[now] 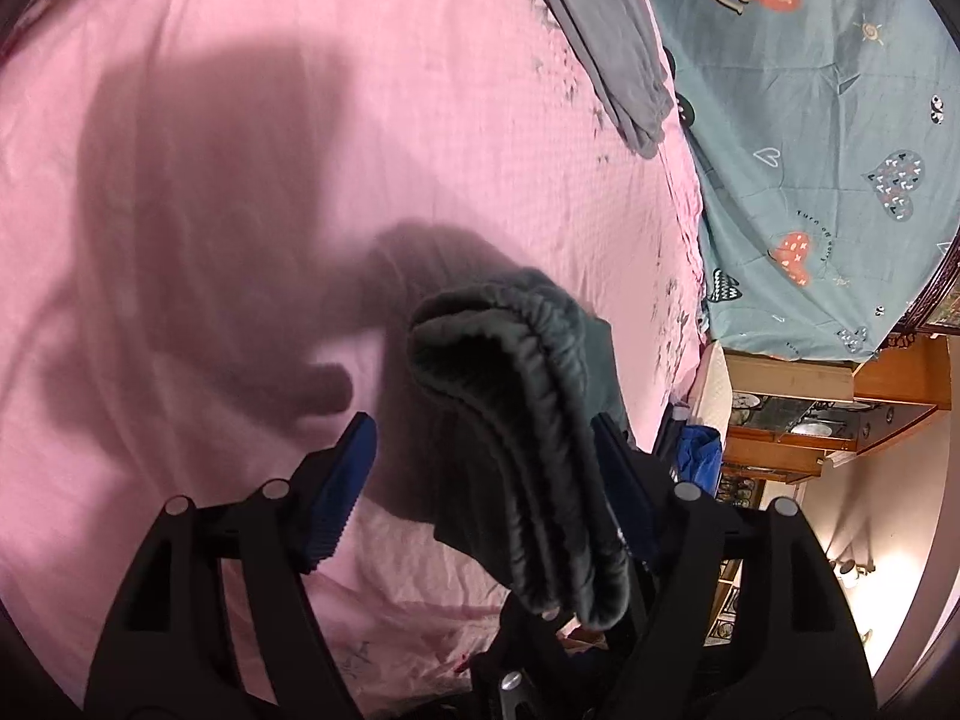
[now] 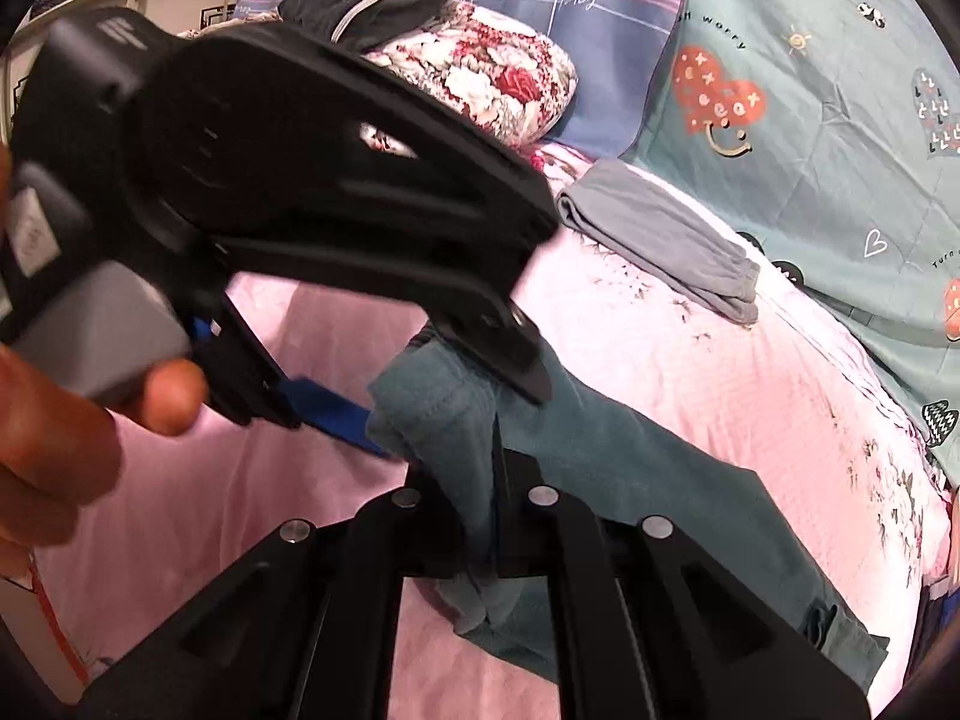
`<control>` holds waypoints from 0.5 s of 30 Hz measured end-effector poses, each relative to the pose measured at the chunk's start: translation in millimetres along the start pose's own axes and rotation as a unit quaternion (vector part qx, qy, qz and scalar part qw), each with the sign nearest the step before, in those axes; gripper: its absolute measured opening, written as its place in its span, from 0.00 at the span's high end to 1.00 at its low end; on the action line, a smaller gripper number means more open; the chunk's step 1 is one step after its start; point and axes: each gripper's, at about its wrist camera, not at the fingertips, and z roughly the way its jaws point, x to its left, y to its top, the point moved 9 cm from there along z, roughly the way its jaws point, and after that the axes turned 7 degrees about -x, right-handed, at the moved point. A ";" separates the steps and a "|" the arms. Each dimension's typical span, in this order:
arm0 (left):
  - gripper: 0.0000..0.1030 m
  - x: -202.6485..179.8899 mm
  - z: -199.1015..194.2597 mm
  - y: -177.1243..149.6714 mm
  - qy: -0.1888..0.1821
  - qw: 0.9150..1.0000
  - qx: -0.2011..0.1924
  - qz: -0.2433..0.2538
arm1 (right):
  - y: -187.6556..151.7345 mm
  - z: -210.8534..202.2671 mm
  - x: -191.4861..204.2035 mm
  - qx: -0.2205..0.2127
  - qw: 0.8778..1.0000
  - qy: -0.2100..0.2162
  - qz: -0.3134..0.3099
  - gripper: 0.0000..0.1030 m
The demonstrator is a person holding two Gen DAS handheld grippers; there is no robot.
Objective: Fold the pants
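Right gripper (image 2: 489, 516) pinching teal pants (image 2: 648, 480), lifted partly above pink sheet (image 2: 750, 372). Left gripper (image 1: 486, 456) with fingers spread, elastic waistband (image 1: 540, 420) lying against one pad. Farther back, folded grey pants (image 1: 606, 36), flowered pillow (image 2: 498, 72).

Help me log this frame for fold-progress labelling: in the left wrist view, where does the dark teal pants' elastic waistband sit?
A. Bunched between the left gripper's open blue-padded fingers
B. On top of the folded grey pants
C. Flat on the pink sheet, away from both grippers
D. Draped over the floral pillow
A: the ribbed waistband of the dark teal pants stands bunched between the left gripper fingers, which are spread apart, above the pink sheet.
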 end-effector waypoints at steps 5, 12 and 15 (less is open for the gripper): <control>0.70 -42.6 6.9 -15.6 -0.032 0.998 -0.002 0.060 | -5.4 -17.1 -14.5 -0.003 1.000 0.003 0.028 0.94; 0.74 -125.7 28.0 -49.4 -0.061 0.986 -0.007 0.153 | -7.5 -71.8 -76.2 -0.040 0.993 -0.037 0.104 0.94; 0.74 -168.9 51.5 -76.9 -0.075 0.978 0.009 0.194 | -16.4 -96.4 -114.1 -0.049 0.988 -0.061 0.136 0.94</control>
